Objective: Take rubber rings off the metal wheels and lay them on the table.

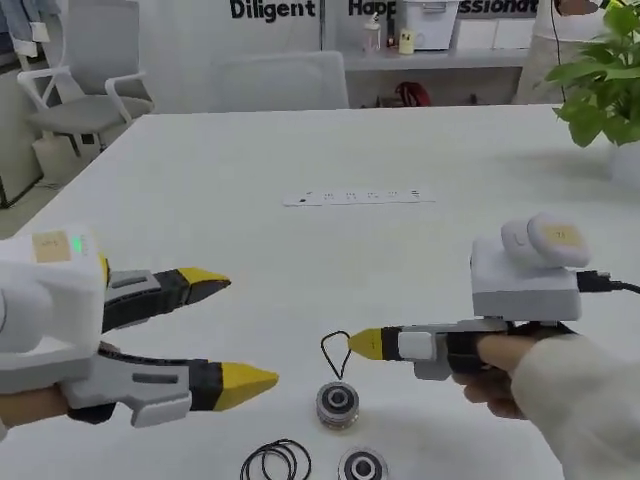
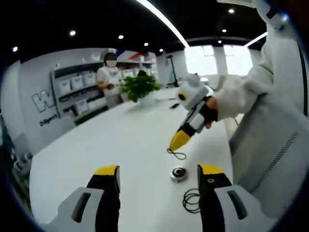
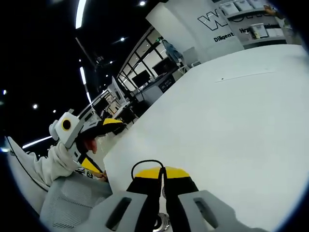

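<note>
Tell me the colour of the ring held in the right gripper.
Black. Head view shows it best: the rubber ring dangles from the shut right gripper.

Leafy green plant (image 1: 600, 80) at far right, white chair (image 1: 95, 50) far left, shelf (image 1: 470, 57) behind

The word "Diligent" (image 1: 272, 10) stands on the back wall (image 1: 190, 40), top centre of the head view; neighbouring words are cut off.

White tabletop (image 1: 300, 150) spread beyond the left tongs (image 1: 250, 330) and right tongs (image 1: 352, 345), grey chair (image 1: 80, 90) set far past the left tongs, lettered wall (image 1: 200, 30) and shelf (image 1: 450, 57) seen ahead, leafy plant (image 1: 600, 90) placed past the right tongs, ceiling strip (image 2: 161, 21) lit.
</note>
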Tool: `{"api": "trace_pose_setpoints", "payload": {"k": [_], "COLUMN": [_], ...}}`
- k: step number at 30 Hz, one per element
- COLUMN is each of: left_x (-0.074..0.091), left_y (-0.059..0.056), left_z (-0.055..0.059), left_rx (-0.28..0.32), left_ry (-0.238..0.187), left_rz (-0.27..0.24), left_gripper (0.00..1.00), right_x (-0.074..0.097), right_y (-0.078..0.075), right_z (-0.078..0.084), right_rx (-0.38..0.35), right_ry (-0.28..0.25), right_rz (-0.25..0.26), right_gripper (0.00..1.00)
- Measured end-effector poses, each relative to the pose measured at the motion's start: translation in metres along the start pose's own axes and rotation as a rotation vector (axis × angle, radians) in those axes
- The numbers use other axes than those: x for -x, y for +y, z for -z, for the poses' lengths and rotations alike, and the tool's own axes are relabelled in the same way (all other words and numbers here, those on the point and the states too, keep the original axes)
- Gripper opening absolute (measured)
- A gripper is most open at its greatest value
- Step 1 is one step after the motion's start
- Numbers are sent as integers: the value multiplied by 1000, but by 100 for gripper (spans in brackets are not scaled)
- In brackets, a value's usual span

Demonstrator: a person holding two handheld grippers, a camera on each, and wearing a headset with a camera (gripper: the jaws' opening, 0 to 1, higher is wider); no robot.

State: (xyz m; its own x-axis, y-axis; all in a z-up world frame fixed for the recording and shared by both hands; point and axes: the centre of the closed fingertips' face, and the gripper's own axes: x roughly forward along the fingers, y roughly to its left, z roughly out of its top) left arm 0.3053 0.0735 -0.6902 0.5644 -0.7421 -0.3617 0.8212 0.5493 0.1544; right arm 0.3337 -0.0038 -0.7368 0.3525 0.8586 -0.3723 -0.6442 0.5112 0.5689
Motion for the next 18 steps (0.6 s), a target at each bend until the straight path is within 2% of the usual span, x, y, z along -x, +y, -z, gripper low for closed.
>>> {"api": "trace_pose_setpoints", "payload": {"k": [4,9,15,18], "left_x": [9,18,30,37], "left_y": [-7,-10,-8,-4], "left_z": [9,11,21,26], "left_rx": [17,71,102,119], "left_ry": [18,1,8,11], "left_rz": [20,30,6,-19], "left_gripper": [69,77,79,78], "right_x": [-3,-6,-13,-18], "right_y": [7,13,19,24], "right_z": [3,10,22,33], "right_rx": [6,23,62,88], "right_ry": [13,41,99,141], "right_rz": [-16,-28,-46,-58], "right_gripper": [0,0,0,0]}}
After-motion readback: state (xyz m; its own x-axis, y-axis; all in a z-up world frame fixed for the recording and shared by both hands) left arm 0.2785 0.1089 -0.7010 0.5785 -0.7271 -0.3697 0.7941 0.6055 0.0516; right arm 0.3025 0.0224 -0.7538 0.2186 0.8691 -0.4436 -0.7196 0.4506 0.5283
